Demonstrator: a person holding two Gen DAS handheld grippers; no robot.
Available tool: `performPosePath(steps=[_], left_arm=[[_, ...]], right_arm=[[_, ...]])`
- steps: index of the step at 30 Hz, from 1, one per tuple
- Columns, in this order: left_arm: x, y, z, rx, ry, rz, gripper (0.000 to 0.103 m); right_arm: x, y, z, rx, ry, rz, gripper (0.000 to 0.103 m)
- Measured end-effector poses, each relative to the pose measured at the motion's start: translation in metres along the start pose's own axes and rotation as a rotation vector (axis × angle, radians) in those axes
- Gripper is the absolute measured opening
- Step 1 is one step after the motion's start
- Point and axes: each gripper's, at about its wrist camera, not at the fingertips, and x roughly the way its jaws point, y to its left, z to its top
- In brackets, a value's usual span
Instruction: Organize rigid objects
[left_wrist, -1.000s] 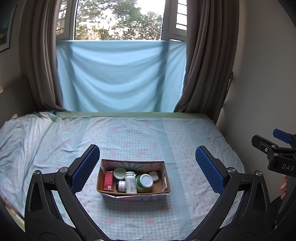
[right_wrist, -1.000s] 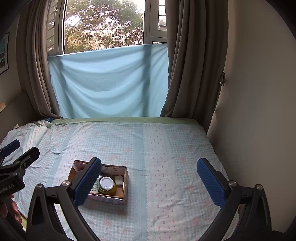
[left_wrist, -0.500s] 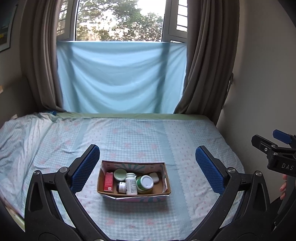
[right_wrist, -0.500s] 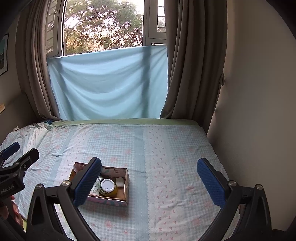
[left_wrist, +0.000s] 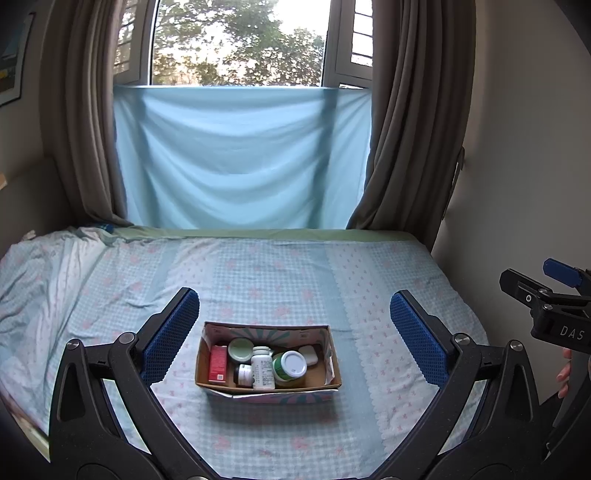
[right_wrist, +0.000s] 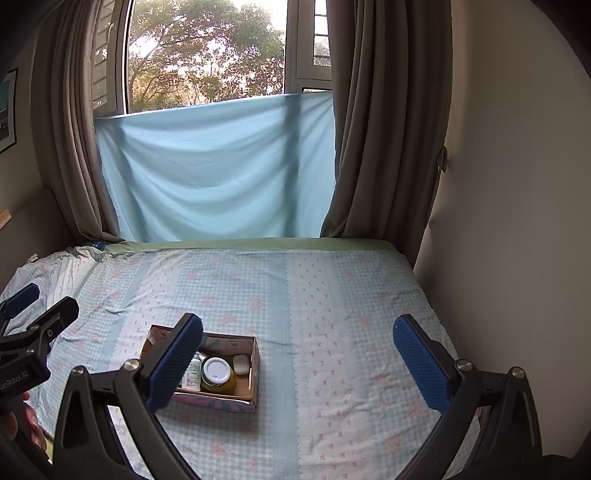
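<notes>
A shallow cardboard box (left_wrist: 266, 391) sits on the bed, also in the right wrist view (right_wrist: 254, 369). It holds a red carton (left_wrist: 218, 363), a white pill bottle (left_wrist: 263, 367), a green jar with a white lid (left_wrist: 290, 368), a small dark jar (left_wrist: 243, 373), a pale green lid (left_wrist: 240, 347) and a white soap-like piece (left_wrist: 308, 355). My left gripper (left_wrist: 293, 332) is open and empty, above and in front of the box. My right gripper (right_wrist: 297, 360) is open and empty, right of the box; its left finger (right_wrist: 173, 365) hides the box's left part.
The bed (left_wrist: 277, 273) has a blue checked sheet, rumpled at the left (left_wrist: 40, 273). A wall (right_wrist: 517, 221) runs along the bed's right side. Brown curtains (left_wrist: 402, 129) and a blue cloth (left_wrist: 240, 158) hang at the window behind.
Both views have drifted slightly; the box sits a little lower in the right wrist view. Both grippers stay open and empty.
</notes>
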Motion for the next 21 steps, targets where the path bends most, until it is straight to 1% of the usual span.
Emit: performPosePath(steps=[10, 17, 19, 21], left_arm=[[-0.011, -0.006, -0.002, 0.029, -0.032, 0.019, 0.103], [-0.02, -0.006, -0.002, 0.013, -0.074, 0.021, 0.103], [-0.02, -0.005, -0.002, 0.008, -0.078, 0.037, 0.103], [-0.02, -0.005, -0.002, 0.004, -0.082, 0.07, 0.103]], right_arm=[[-0.005, 0.001, 0.001, -0.003, -0.013, 0.004, 0.103], [-0.01, 0.002, -0.003, -0.006, -0.026, 0.01, 0.103], [-0.011, 0.002, -0.002, -0.005, -0.029, 0.011, 0.103], [-0.012, 0.001, -0.003, -0.005, -0.03, 0.011, 0.103]])
